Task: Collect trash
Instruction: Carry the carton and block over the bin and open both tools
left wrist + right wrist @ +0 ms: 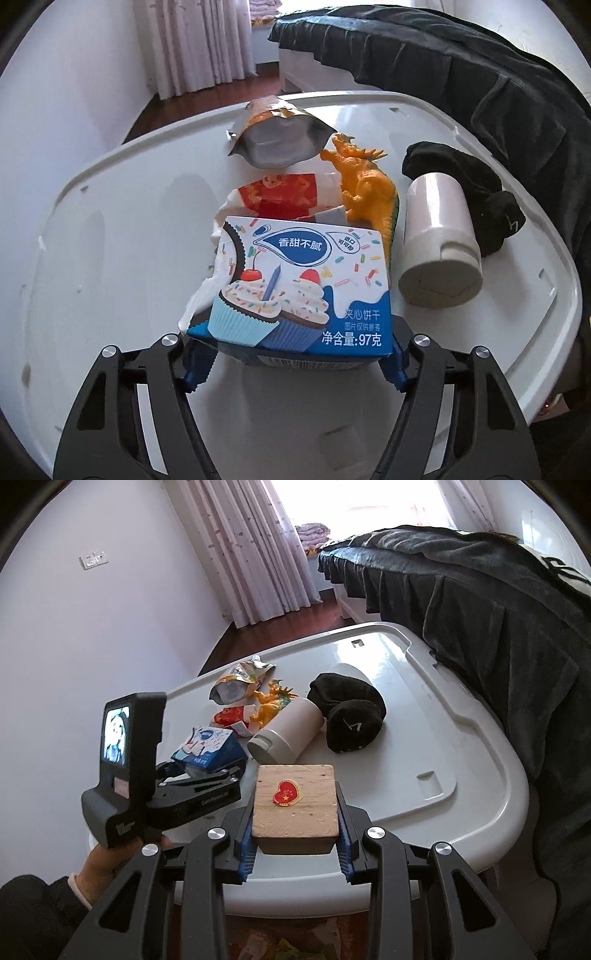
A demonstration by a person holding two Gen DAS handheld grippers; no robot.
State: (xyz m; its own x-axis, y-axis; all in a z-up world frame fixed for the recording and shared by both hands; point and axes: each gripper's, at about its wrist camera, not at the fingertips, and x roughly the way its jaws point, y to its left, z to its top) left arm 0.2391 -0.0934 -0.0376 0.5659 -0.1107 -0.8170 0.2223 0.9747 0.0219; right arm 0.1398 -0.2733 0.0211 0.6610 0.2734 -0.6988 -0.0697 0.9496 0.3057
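My left gripper (295, 363) is shut on a blue cookie box (299, 284) with cupcake pictures, at the lid's near left; the box also shows in the right wrist view (210, 751), with the left gripper (199, 779) under it. Behind it lie a red-and-white wrapper (280, 194) and an open foil snack pouch (277, 138). My right gripper (295, 843) is shut on a wooden block (295, 805) with a red heart sticker, held over the lid's near edge.
On the white bin lid (424, 738) lie an orange toy dinosaur (365, 184), a white bottle on its side (436, 240) and a black sock (351, 709). A dark-covered bed (498, 609) borders the right side. Below the lid's near edge, coloured scraps (280, 945) show.
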